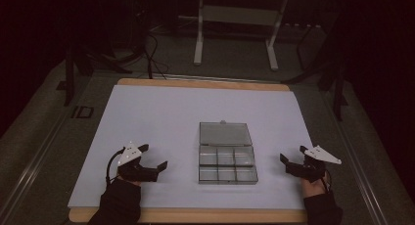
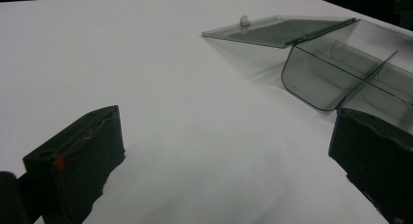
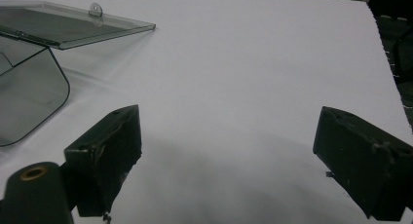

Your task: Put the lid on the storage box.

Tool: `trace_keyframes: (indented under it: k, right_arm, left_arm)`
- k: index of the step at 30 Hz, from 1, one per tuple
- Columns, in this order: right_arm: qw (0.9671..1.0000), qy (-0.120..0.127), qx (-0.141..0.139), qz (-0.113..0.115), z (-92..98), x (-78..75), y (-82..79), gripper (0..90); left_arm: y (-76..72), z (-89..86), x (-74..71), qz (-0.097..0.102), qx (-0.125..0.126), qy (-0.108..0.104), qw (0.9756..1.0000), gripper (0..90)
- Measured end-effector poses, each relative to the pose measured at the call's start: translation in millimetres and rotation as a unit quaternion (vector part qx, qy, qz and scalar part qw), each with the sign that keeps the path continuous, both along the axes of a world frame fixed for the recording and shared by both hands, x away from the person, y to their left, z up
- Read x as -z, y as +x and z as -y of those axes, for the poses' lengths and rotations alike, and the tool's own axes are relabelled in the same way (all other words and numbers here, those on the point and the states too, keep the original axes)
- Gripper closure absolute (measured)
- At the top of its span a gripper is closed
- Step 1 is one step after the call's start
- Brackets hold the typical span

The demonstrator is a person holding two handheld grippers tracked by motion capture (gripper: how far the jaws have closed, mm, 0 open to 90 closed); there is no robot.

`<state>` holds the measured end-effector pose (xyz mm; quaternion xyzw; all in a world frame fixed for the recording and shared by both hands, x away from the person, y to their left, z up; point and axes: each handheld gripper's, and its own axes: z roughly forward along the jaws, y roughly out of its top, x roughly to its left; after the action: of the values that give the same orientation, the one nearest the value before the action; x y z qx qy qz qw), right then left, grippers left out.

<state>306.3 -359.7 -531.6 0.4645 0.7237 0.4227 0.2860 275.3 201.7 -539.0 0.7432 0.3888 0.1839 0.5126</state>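
A clear grey plastic compartment box [image 1: 227, 165] lies in the middle of the white sheet, its lid [image 1: 224, 133] flipped open and lying flat behind it. Its several compartments look empty. My left gripper [image 1: 153, 156] rests on the sheet to the left of the box, jaws wide apart and empty. My right gripper [image 1: 292, 154] sits to the right of the box, also open with nothing between the jaws. In the left gripper view the box [image 2: 350, 68] is ahead to the right; in the right gripper view the lid [image 3: 73, 24] and a box corner [image 3: 27, 100] are at the left.
A white sheet [image 1: 161, 112] covers a wooden table board [image 1: 205, 83]. Beyond the table stand the white legs of a frame [image 1: 198, 39] on a dark floor, with cables [image 1: 151, 54] at the back left. The sheet's right edge [image 3: 384, 63] is close to my right gripper.
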Motion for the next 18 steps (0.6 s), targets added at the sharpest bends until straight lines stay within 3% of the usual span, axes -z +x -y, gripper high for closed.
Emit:
trace_keyframes:
  k: [9,18]
  right_arm:
    - [1.0,-0.005,0.0,-0.001,-0.6,0.2,0.4,10.2]
    - [1.0,-0.008,-0.002,0.0,-1.1,0.2,-0.1,10.3]
  left_arm:
    - [3.7,-3.3,0.7,-0.016,0.017,-0.017,0.9996,1.0]
    - [1.6,-1.0,0.4,-0.007,0.02,-0.006,0.9998,1.0]
